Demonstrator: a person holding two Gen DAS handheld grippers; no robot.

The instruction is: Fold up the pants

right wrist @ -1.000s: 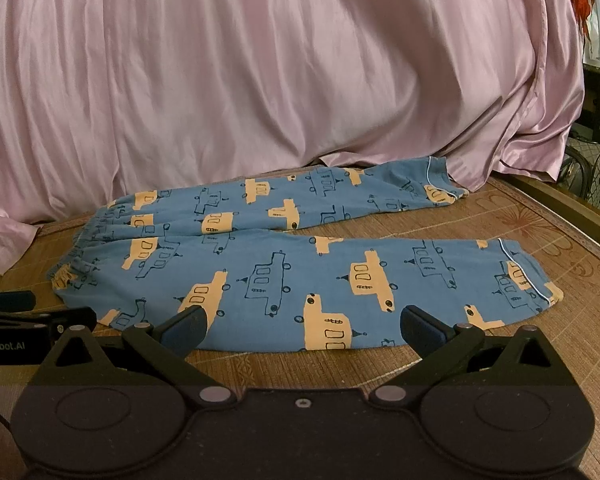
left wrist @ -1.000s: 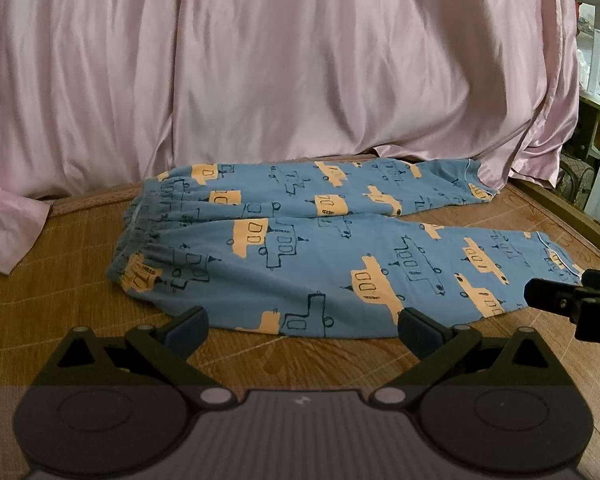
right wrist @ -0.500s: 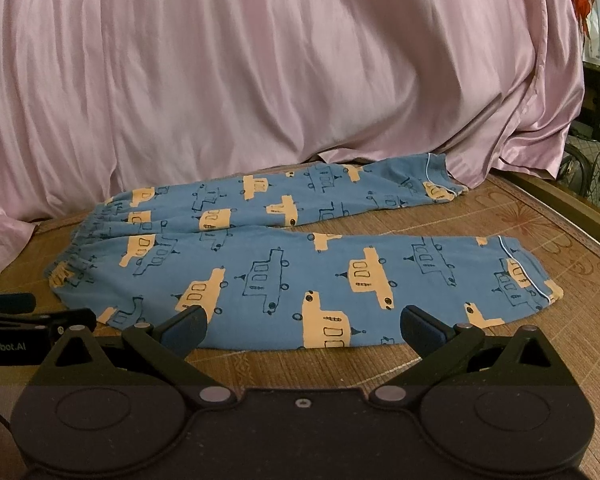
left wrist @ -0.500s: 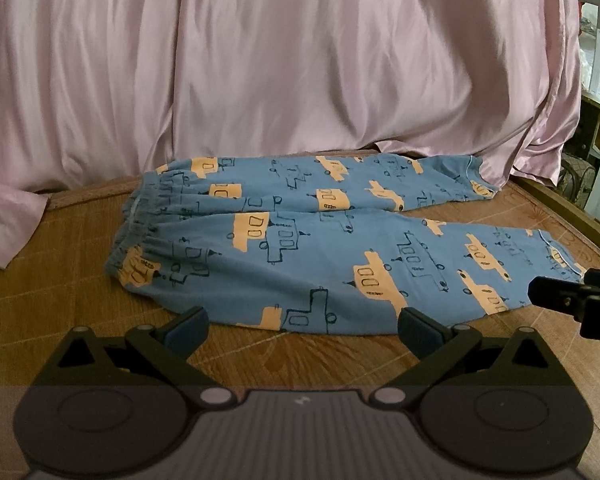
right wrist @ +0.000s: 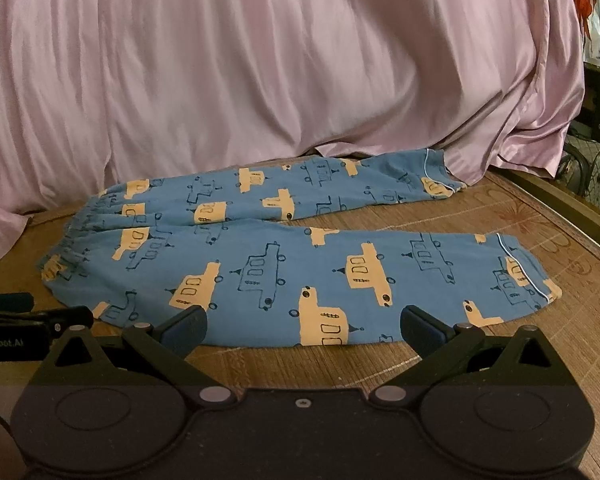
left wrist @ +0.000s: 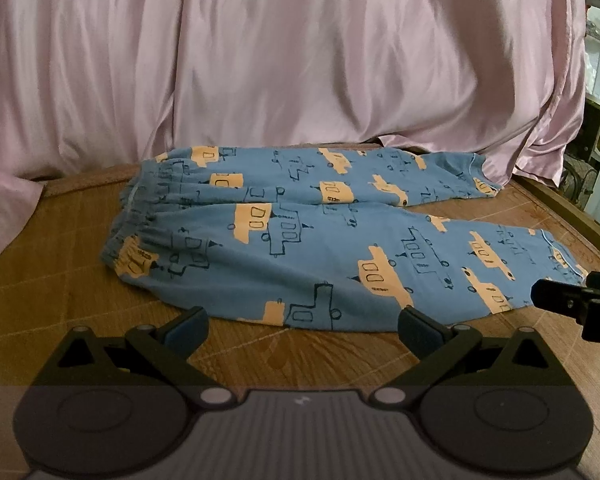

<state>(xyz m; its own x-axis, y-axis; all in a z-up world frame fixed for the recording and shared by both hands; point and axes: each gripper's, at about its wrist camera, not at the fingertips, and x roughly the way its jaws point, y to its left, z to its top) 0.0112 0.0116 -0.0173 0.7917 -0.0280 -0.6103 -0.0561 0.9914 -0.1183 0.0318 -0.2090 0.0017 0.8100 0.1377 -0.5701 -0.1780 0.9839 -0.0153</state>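
Both grippers, left gripper (left wrist: 302, 322) and right gripper (right wrist: 303, 322), are being eased closer to the pants (right wrist: 284, 264), jaws released, nothing being grasped yet, so folding's barely being started.

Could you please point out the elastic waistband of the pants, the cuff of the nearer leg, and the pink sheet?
waistband (left wrist: 140, 216), left wrist view, gathered left end.
nearer leg cuff (right wrist: 528, 276), right wrist view, piped hem.
pink sheet (right wrist: 260, 72), right wrist view, draped middle.

Blue cotton pants (left wrist: 308, 248) printed with orange and dark-outlined vehicles, white-piped cuffs; glossy pale pink draped sheet (right wrist: 260, 72); brown woven mat (right wrist: 500, 216) with floral motifs.
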